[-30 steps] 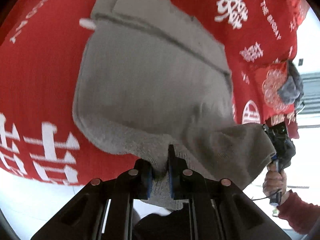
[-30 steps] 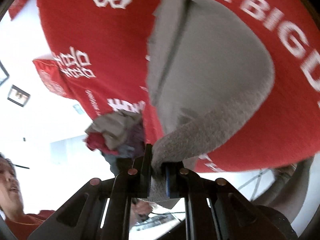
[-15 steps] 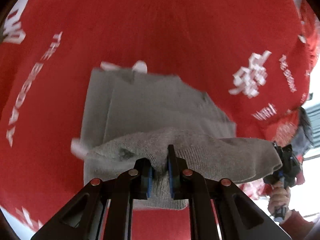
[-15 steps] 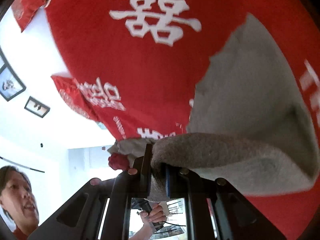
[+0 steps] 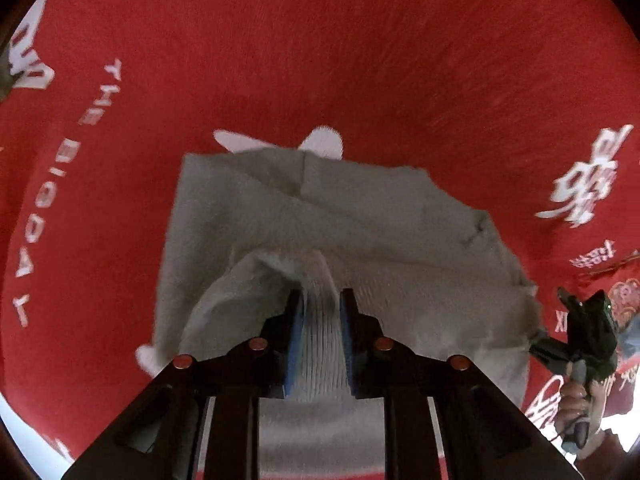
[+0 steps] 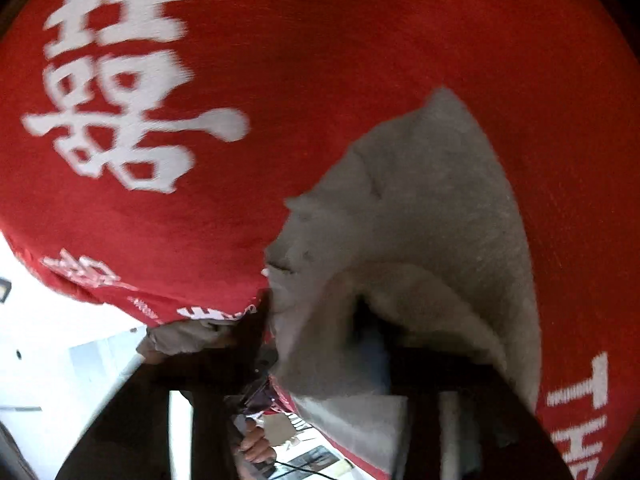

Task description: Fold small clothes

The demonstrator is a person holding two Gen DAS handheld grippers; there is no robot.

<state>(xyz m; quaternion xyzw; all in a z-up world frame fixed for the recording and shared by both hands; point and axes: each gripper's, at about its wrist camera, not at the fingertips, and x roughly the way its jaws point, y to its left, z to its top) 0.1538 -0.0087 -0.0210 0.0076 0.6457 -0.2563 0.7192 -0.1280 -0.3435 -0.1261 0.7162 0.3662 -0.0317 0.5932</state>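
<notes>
A small grey knit garment [image 5: 320, 216] lies folded on the red cloth with white lettering [image 5: 320, 40]. My left gripper [image 5: 320, 300] points down at its near fold. Its jaws are opening, and the ribbed grey hem [image 5: 320, 344] lies loose in the gap between the blue pads [image 5: 294, 336]. In the right wrist view the same garment [image 6: 420, 208] is draped over my right gripper [image 6: 324, 320]. Those jaws are opening wide, and slack cloth hangs between the blurred dark fingers [image 6: 252, 320]. The right gripper [image 5: 588, 320] also shows at the garment's right corner, held by a hand [image 5: 576, 396].
The red cloth [image 6: 320, 40] covers the whole table, with its edge at the lower left of the right wrist view. A heap of other clothes [image 6: 180, 340] sits at the far edge. A hand [image 6: 256, 444] shows below the right gripper.
Both grippers carried the grey hem across and down onto the rest of the garment, folding it over. Both had the hem pinched; the right jaws have now spread wide and the left have parted slightly.
</notes>
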